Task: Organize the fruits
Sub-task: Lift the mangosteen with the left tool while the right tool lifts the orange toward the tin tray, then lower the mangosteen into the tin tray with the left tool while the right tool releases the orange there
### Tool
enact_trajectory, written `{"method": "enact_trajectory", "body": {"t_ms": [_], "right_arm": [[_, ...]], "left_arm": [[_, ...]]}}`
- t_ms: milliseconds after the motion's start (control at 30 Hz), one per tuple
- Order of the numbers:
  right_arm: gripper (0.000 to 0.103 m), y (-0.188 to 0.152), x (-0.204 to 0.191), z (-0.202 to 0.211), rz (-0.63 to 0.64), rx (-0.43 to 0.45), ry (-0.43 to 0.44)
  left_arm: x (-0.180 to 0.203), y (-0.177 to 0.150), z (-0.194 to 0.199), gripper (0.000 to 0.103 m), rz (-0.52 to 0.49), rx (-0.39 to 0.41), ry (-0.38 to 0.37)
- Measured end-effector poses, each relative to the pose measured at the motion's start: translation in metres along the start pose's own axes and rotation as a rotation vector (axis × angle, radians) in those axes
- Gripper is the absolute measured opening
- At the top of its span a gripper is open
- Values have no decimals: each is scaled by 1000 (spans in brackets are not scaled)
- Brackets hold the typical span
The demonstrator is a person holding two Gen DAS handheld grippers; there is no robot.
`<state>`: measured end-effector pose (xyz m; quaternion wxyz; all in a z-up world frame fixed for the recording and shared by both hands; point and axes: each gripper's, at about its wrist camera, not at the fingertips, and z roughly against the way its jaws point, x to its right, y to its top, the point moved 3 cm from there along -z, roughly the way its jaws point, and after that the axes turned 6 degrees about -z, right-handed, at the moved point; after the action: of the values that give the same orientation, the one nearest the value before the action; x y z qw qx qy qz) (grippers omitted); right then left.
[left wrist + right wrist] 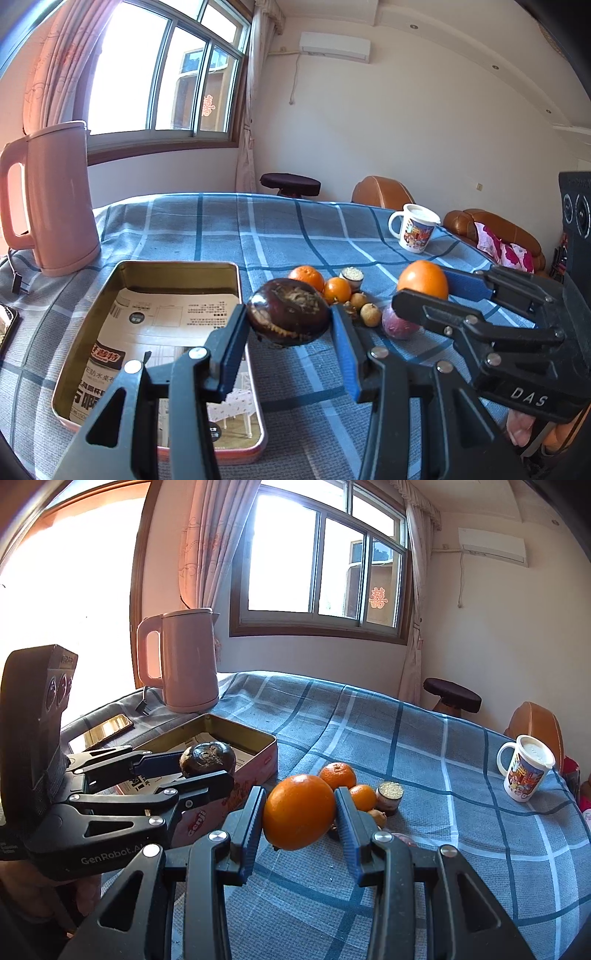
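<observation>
My left gripper is shut on a dark purple round fruit, held above the cloth at the right edge of the open metal tin. In the right wrist view that left gripper holds the same dark fruit over the tin's near corner. My right gripper is shut on a big orange, lifted off the table; the left wrist view shows it between the right gripper's fingers. Two small oranges, little brown fruits and a reddish fruit lie on the cloth.
A blue checked cloth covers the table. A pink kettle stands behind the tin, with a plug and cable beside it. A small jar sits by the oranges. A printed mug stands at the far right. A phone lies left of the tin.
</observation>
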<state>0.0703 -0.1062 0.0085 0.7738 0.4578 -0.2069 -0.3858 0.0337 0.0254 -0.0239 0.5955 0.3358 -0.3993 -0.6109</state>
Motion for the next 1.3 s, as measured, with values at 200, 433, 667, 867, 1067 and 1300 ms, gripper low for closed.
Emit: {"method": "enact_trajectory", "body": {"t_ms": [200,433,667,867,1067,1300], "right_arm": [[40,11,-8,-3,23,10,12],[40,25,-19,-10,54,20,28],[40,35,-28,-17,72,25,42],[40,43,-35,-27,74,23,64],[40,47,-42,-39,84,12,75],[40,49,-50,-55,94,-8,91]], "left_arm": [[-10,2,4,46,5,8,23],[-22,3,6,46,7,8,58],[-35,4,6,46,9,5,94],[-47,3,3,46,8,-4,119],[-61,2,0,46,21,-19,138],[-74,0,-5,46,28,-36,158]]}}
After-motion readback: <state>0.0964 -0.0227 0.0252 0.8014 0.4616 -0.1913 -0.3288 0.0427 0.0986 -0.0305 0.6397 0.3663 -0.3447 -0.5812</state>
